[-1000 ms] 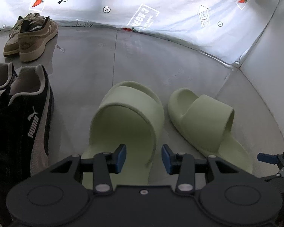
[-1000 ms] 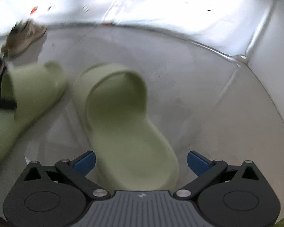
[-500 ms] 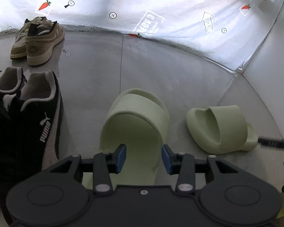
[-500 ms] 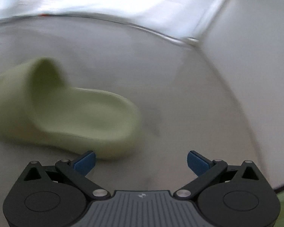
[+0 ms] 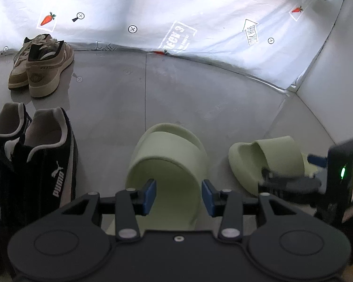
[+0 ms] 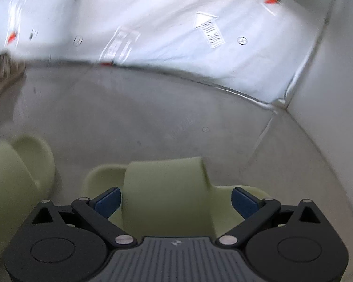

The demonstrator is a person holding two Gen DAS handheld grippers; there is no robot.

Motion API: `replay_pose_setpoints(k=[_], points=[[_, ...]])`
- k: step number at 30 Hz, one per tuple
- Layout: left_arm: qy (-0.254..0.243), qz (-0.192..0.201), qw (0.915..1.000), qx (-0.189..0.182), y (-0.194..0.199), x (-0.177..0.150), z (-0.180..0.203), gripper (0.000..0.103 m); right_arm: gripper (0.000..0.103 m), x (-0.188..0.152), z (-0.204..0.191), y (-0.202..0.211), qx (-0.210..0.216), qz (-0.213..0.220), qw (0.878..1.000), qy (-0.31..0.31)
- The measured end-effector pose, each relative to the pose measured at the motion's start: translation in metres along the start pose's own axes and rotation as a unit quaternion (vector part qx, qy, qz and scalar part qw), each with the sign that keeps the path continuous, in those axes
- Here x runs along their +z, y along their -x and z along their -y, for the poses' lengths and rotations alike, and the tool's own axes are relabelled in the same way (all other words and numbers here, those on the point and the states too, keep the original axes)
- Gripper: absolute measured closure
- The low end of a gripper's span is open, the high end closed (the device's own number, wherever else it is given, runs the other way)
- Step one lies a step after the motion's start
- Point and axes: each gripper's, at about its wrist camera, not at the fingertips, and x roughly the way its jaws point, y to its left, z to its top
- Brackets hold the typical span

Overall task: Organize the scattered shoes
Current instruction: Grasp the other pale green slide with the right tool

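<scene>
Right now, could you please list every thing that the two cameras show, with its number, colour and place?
tan sneakers: two, beige-brown, side by side, far left near the wall sheet.
black sneakers: two, black with white trim, near left.
left slide: one, pale green, upright, straight ahead of the left claw.
right slide: one, pale green, turned sideways to the left slide, under the right claw.
floor: grey.
wall sheet: white, printed with marks and carrots.
left claw: partly open, above the left slide's heel.
right claw: open wide, straddling the right slide's strap.
</scene>
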Motion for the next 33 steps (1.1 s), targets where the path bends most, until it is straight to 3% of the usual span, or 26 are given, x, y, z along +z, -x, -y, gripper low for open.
replay_pose_setpoints(k=[11,17,18,19,23,26,31,33], points=[[-0.01,-0.021,0.9994,-0.026,-0.009,-0.005,0.004,0.059,0.003,-0.057,0.038,0.048,0.026,-0.037,0.999,-0.001],[-0.012,-0.027,0.9988,-0.038,-0.012,-0.008,0.008,0.059,0.003,-0.085,0.062,0.072,0.001,-0.088,0.996,0.029],[-0.011,-0.027,0.9988,-0.038,-0.013,-0.008,0.008,0.059,0.003,-0.086,0.067,0.076,0.012,-0.09,0.996,0.019],[-0.01,-0.028,0.9988,-0.038,-0.013,-0.008,0.007,0.059,0.003,-0.084,0.079,0.088,0.055,-0.085,0.994,-0.031],[-0.007,-0.026,0.9989,-0.039,-0.012,-0.008,0.005,0.059,0.0,-0.078,0.1,0.093,0.133,-0.075,0.972,-0.176],[-0.01,-0.022,0.999,-0.037,-0.007,-0.008,0.003,0.058,0.0,-0.074,0.089,0.074,0.099,-0.088,0.977,-0.166],[-0.001,-0.015,0.9996,-0.022,0.001,-0.01,-0.008,0.058,0.0,-0.07,0.09,0.044,0.14,-0.106,0.96,-0.217],[0.006,-0.014,0.9998,-0.015,0.004,-0.011,-0.014,0.058,0.0,-0.066,0.087,0.04,0.136,-0.102,0.963,-0.209]])
